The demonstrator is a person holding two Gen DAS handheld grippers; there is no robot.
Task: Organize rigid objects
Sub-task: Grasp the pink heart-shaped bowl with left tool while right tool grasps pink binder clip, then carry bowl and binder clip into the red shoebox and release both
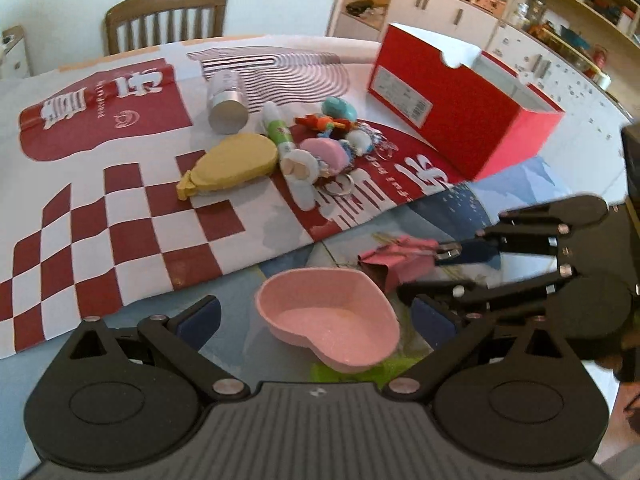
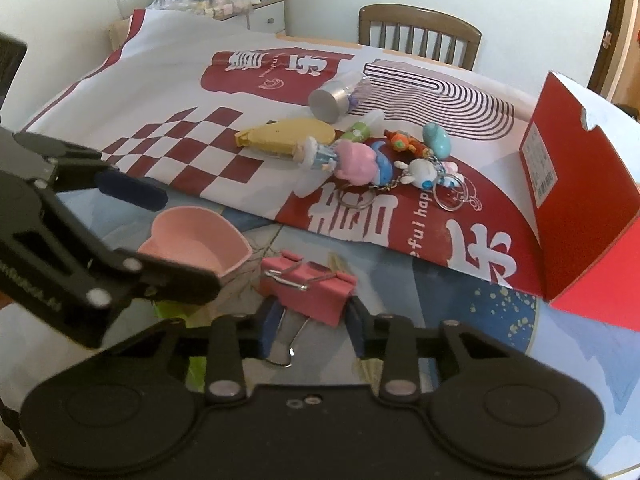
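Note:
A pink heart-shaped dish [image 1: 332, 322] sits on the table between the fingers of my open left gripper [image 1: 316, 318]; it also shows in the right wrist view [image 2: 192, 240]. My right gripper [image 2: 312, 322] is shut on a pink binder clip [image 2: 308, 286], held just right of the dish; the clip shows in the left wrist view [image 1: 396, 262]. Farther back lies a pile: a yellow pouch-shaped object [image 1: 236, 166], a silver-capped bottle [image 1: 226, 102], a green-labelled tube [image 1: 278, 130] and several keychain toys [image 1: 328, 148].
An open red box [image 1: 456, 108] stands at the back right on the red-and-white printed cloth [image 1: 100, 216]. A wooden chair [image 1: 164, 18] stands behind the table. Shelves and cabinets [image 1: 540, 12] line the right wall.

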